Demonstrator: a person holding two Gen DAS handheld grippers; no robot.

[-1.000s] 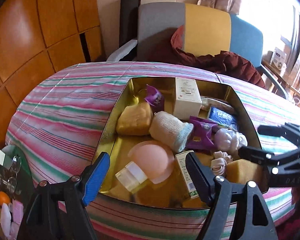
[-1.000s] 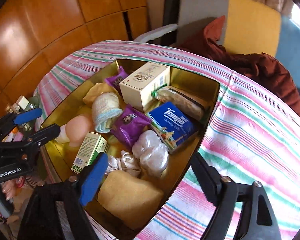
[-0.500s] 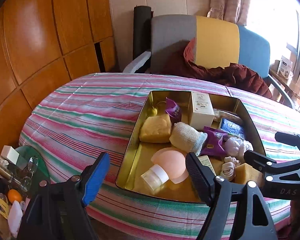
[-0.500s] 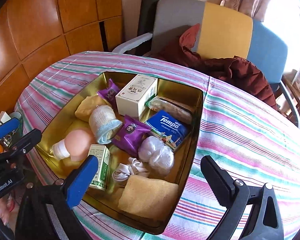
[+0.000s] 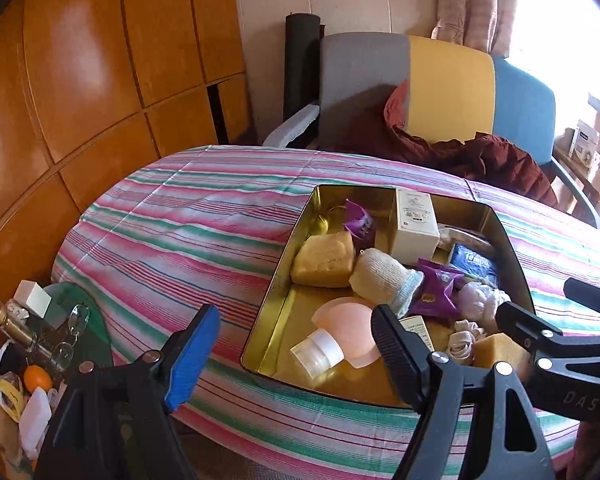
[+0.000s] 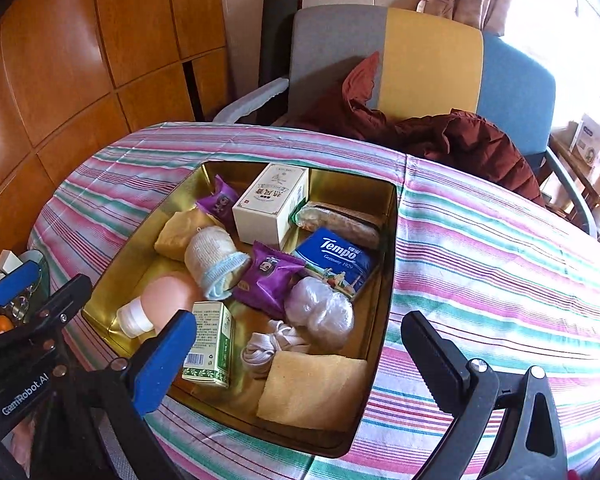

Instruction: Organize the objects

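Observation:
A gold tin (image 6: 382, 312) on the striped cloth holds several items: a white box (image 6: 274, 204), a blue tissue pack (image 6: 338, 260), purple packets (image 6: 266, 276), a rolled bandage (image 6: 214, 258), a pink bottle (image 6: 160, 300), a green box (image 6: 210, 346) and a yellow sponge (image 6: 312, 390). My right gripper (image 6: 300, 364) hovers open over the tin's near end with nothing between its fingers. In the left wrist view the tin (image 5: 278, 280) lies ahead; my left gripper (image 5: 294, 356) hangs open and empty over its near left corner. The right gripper (image 5: 540, 332) shows at the right.
A grey, yellow and blue armchair (image 6: 400, 60) with a dark red jacket (image 6: 452, 140) stands behind the table. Wooden panels (image 5: 100, 80) line the left wall. A low green side table (image 5: 60, 320) with glasses and small bottles sits at the left. Bare striped cloth (image 6: 500, 260) spreads right of the tin.
Both grippers have drawn back and up from the tin, so more of the table shows. The right gripper's jaws have spread wider. The items in the tin have not moved.

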